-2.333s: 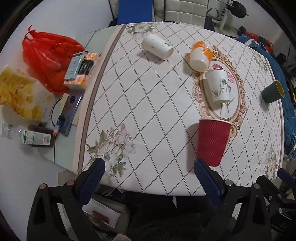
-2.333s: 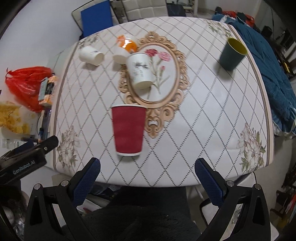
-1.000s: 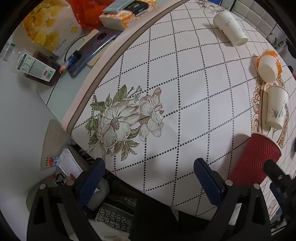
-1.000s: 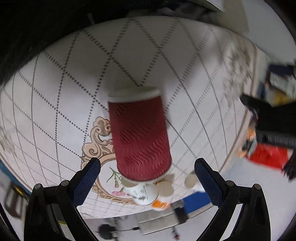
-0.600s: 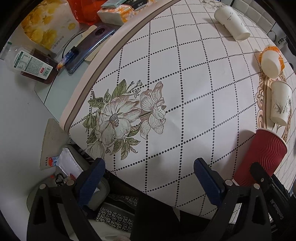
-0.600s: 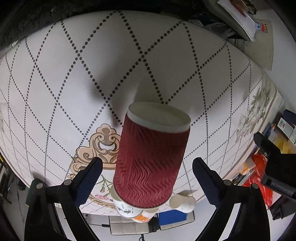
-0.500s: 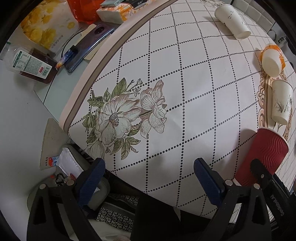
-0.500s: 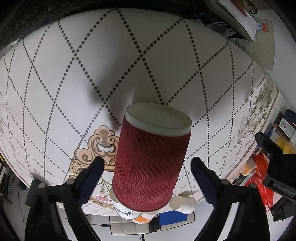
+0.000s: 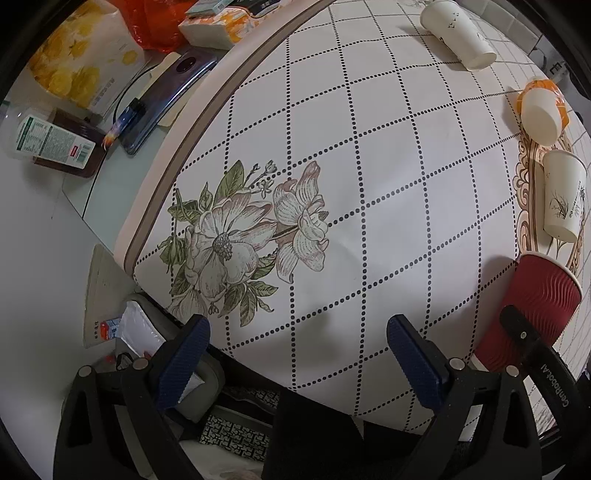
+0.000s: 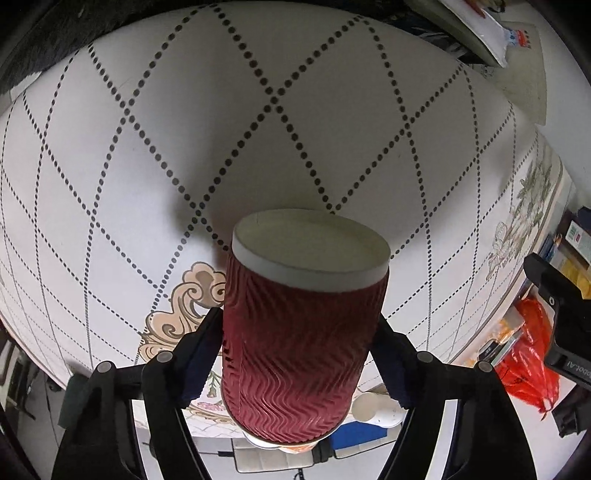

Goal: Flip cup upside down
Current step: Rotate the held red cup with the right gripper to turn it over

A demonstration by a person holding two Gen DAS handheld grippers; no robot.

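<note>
A red ribbed paper cup (image 10: 299, 343) stands on the patterned tablecloth (image 10: 258, 110); my right wrist view is rolled over, so its white base faces me. My right gripper (image 10: 297, 354) is shut on the red cup, one blue pad on each side of its middle. In the left wrist view the red cup (image 9: 532, 306) stands at the right with the right gripper's black finger across it. My left gripper (image 9: 295, 354) is open and empty over the table's front edge, left of the cup.
Three white paper cups lie on the cloth: a plain one (image 9: 458, 33) at the back, an orange-banded one (image 9: 541, 107) and a plant-printed one (image 9: 563, 195). Off the cloth at left are a phone (image 9: 166, 96), a bottle (image 9: 48, 140), a red bag (image 9: 155, 22).
My right gripper has closed its pads from wide apart onto the red cup's sides. The left gripper has barely moved.
</note>
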